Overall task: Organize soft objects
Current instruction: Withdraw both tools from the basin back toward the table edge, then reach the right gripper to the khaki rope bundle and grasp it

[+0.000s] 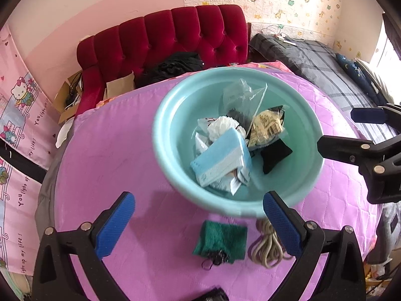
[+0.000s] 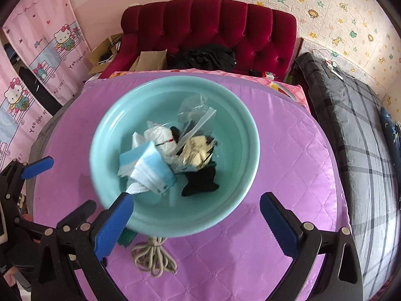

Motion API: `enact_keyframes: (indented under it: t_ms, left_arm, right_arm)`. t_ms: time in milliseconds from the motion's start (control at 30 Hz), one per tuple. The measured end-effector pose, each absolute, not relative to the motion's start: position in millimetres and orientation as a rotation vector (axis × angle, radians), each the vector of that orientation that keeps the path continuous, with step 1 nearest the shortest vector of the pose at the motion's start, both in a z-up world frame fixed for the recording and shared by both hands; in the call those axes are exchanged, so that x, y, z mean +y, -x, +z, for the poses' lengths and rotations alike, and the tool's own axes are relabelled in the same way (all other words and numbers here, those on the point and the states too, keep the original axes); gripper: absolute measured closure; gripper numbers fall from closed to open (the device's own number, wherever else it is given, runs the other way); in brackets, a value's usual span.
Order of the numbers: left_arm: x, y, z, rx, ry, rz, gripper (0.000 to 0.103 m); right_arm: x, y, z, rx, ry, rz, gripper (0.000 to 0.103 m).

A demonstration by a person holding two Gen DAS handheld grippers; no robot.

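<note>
A teal basin [image 1: 175, 105] [image 2: 112, 125] sits on the purple quilted table [image 1: 105, 155] [image 2: 288, 150]. It holds a blue-and-white cloth [image 1: 220, 158] [image 2: 147, 170], a crumpled white piece [image 1: 221, 125], a clear plastic bag [image 1: 241, 95] [image 2: 195, 115], a yellowish packet [image 1: 267, 125] [image 2: 195, 153] and a black cloth [image 1: 274, 154] [image 2: 200, 183]. A green cloth [image 1: 220, 240] [image 2: 126, 238] and a coiled beige cord [image 1: 265, 248] [image 2: 153, 255] lie in front of the basin. My left gripper [image 1: 198, 223] is open above the green cloth. My right gripper [image 2: 198, 223] [image 1: 343, 130] is open and empty at the basin's near rim.
A red tufted sofa [image 1: 175, 37] [image 2: 213, 25] with black clothing [image 1: 173, 67] and cardboard boxes [image 1: 117, 85] stands behind the table. A bed with a grey plaid cover [image 1: 325, 70] [image 2: 363, 138] is at the right. Pink cartoon curtains [image 1: 17, 125] hang at the left.
</note>
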State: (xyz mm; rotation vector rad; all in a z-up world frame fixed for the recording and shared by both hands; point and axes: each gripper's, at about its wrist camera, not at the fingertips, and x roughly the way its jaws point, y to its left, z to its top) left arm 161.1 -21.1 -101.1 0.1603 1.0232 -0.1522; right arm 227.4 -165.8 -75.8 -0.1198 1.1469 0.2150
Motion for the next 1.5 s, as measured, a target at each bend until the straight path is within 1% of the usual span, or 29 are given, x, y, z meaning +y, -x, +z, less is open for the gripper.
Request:
enact_keyframes:
  t_ms: [167,400,700,933,1300,1500]
  left_arm:
    - [-14,-135,-101,1.006,-0.183,-0.146,0.000]
    - [1,-108,-108,1.016,-0.141,-0.139,0.000]
    - [19,-71,-136,1.071,-0.092,-0.156,0.000]
    - [26,-43,-159,1.104,-0.090,-0.155,0.000]
    - [30,-19,-189,1.151,-0.084,-0.173,0.000]
    - [35,-16,-192,1.162,-0.063,-0.176,0.000]
  right_arm:
    - [-163,-209,-79,1.160,0.136,0.222,0.000]
    - [-158,-181,-88,1.163,0.151,0.232,0.000]
    - [-151,-149,-103,1.161,0.143,0.243,0.000]
    - [-146,-128,-125,1.195,0.120,0.256,0.000]
    - [-146,-113,-159,1.240,0.132,0.232,0.000]
    - [-142,-120,-174,1.273,0.125,0.230,0.000]
